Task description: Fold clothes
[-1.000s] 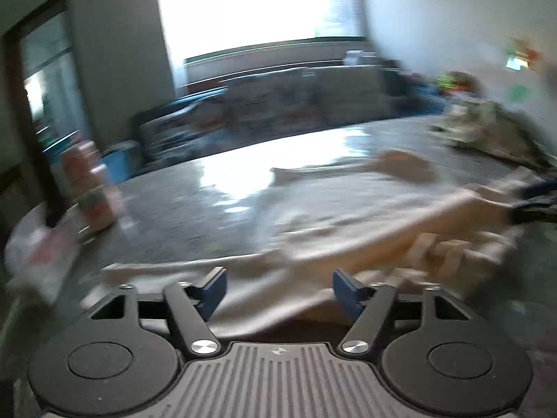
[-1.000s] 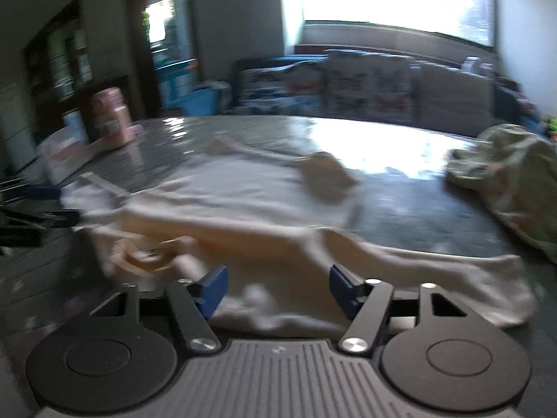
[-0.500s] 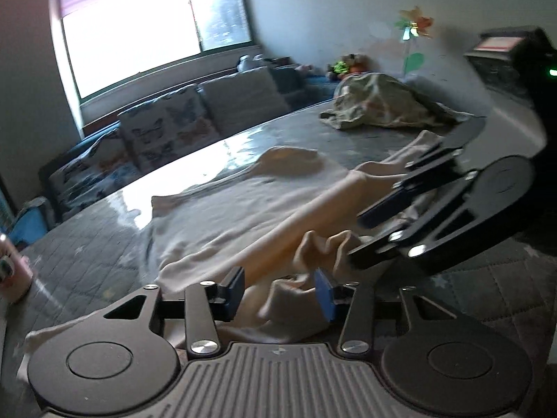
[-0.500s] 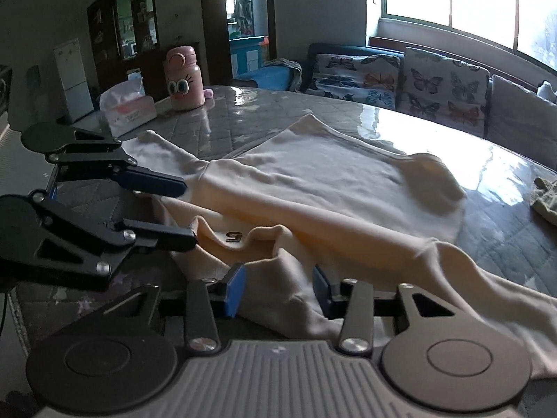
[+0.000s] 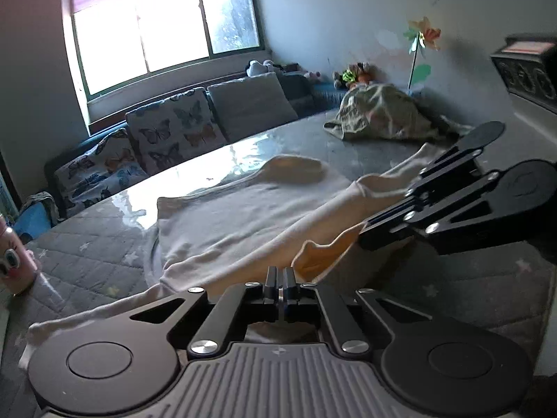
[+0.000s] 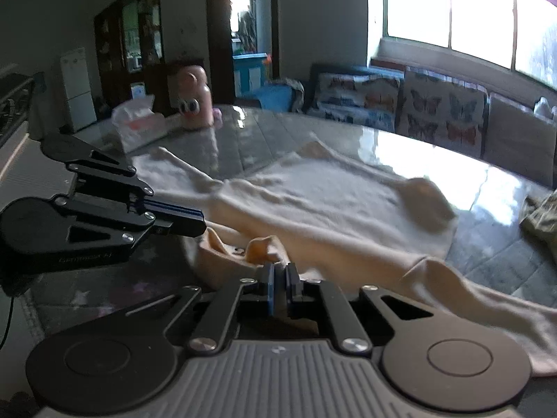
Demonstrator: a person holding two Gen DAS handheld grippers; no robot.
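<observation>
A cream long-sleeved garment lies spread on the table, with its near edge bunched and lifted. In the left wrist view my left gripper is shut on that near edge. The right gripper comes in from the right, with cloth at its tip. In the right wrist view the same cream garment stretches away from me. My right gripper is shut on a raised fold of it. The left gripper sits close by on the left, shut at the same bunched hem.
An olive garment pile lies at the far right of the grey quilted table cover. A pink bottle and a tissue pack stand at the far left. A sofa with butterfly cushions runs behind the table.
Both grippers were open over the garment's near edge. Both have now shut on that edge, close together, and the cloth has bunched up between them.
</observation>
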